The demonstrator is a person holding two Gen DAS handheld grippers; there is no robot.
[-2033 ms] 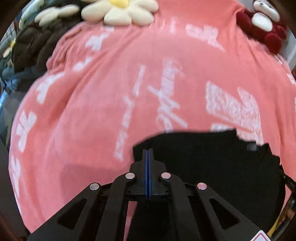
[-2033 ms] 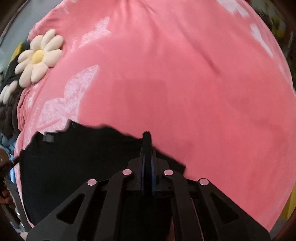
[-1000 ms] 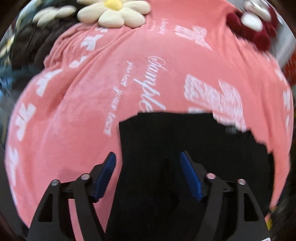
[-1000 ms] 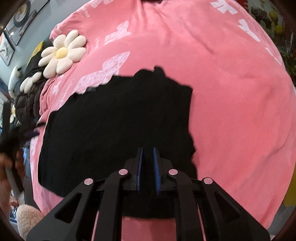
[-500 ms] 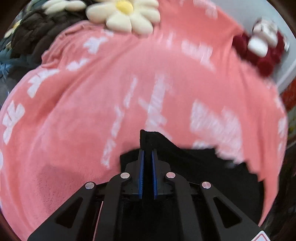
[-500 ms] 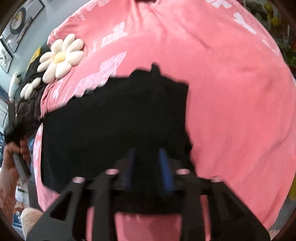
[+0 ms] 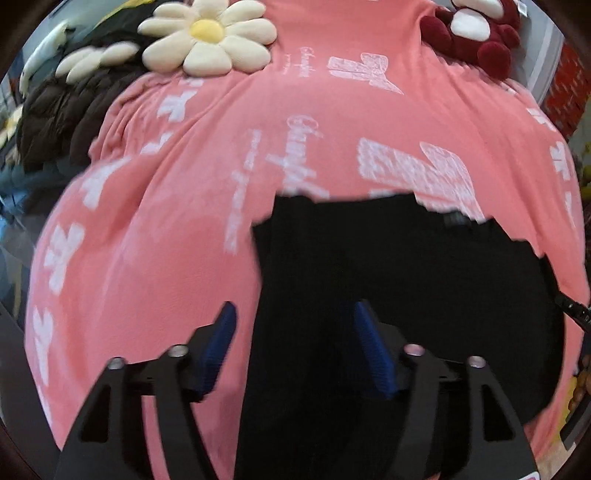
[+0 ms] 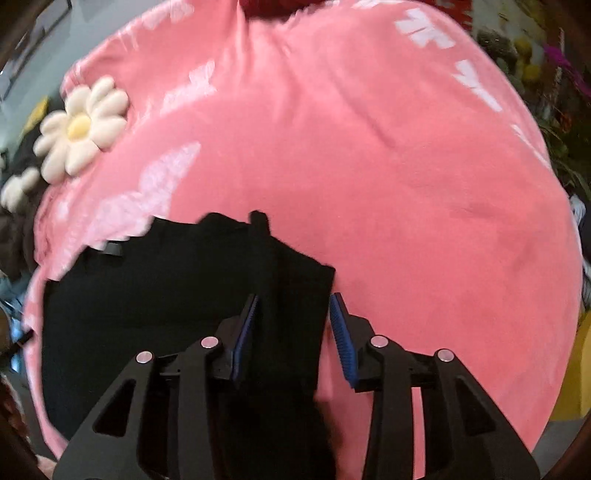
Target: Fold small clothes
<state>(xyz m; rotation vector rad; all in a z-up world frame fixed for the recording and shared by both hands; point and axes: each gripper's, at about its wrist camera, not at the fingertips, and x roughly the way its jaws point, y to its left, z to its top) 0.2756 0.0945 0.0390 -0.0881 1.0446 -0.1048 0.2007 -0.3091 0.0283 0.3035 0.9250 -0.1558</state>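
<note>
A black garment lies flat on a pink blanket with white print. My left gripper is open, its blue pads straddling the garment's left edge near its front left corner. In the right wrist view the same garment fills the lower left. My right gripper is open, its jaws on either side of the garment's right edge strip. Neither gripper holds anything.
A daisy-shaped plush and a dark puffy jacket lie at the blanket's far left; the plush also shows in the right wrist view. A red and white plush sits at the far right. Plants stand beyond the right edge.
Both grippers were shut on the garment two seconds ago. The left opened, shut again half a second ago, and is now open. The right has opened wide and sits lower over the right edge.
</note>
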